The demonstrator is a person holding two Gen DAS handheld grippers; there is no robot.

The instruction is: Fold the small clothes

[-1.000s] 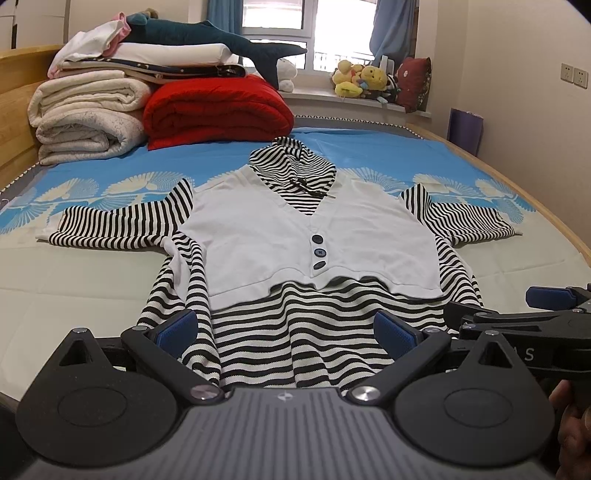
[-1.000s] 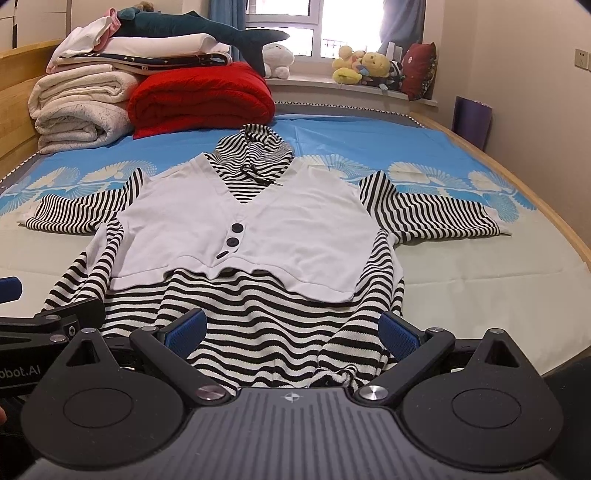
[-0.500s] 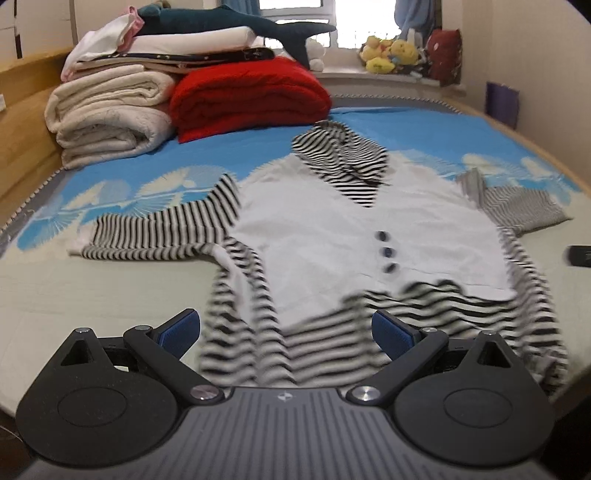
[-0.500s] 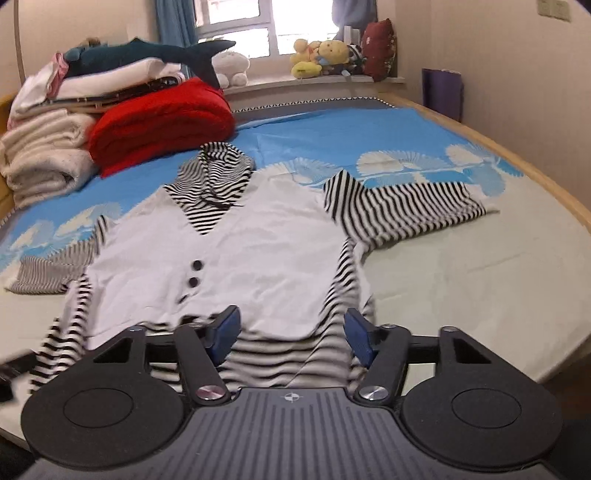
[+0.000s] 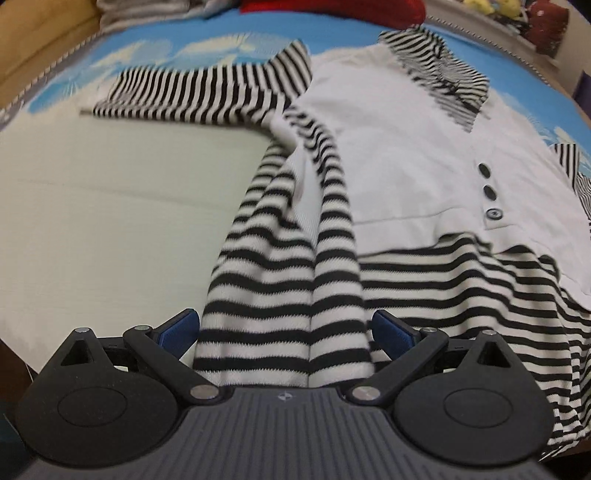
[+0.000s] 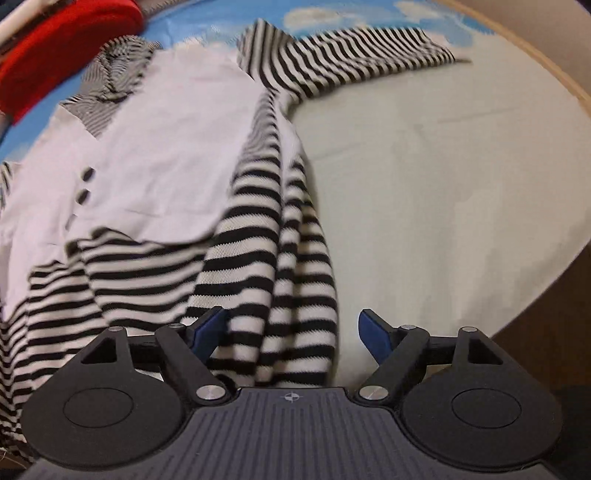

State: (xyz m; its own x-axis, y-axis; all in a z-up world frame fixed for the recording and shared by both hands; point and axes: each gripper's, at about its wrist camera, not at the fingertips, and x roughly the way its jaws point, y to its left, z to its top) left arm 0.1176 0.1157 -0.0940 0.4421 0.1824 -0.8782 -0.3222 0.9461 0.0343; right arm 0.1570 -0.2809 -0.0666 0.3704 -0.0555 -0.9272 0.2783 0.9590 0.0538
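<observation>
A black-and-white striped top with a white vest front [image 5: 399, 155] and dark buttons [image 5: 489, 192] lies flat on the bed, sleeves spread. My left gripper [image 5: 284, 328] is open and points down at the lower left hem [image 5: 280, 332], and the striped cloth lies between its blue pads [image 5: 177, 328] without being pinched. My right gripper [image 6: 291, 330] hangs over the top's [image 6: 155, 140] lower right hem [image 6: 280, 325]. Its jaws are opening, with the hem's folds between the pads [image 6: 375, 332] and a gap on the right side.
The top lies on a pale green sheet [image 5: 110, 221] that turns blue-patterned [image 5: 166, 40] farther back. A red quilt [image 6: 66, 33] sits beyond the collar. The bed's wooden rim [image 6: 535, 51] curves along the right, and the mattress edge drops off near my right gripper.
Both grippers have sunk and tilted down toward the near hem, the left over its left corner, the right over its right corner. The right jaws narrowed, then widened again.
</observation>
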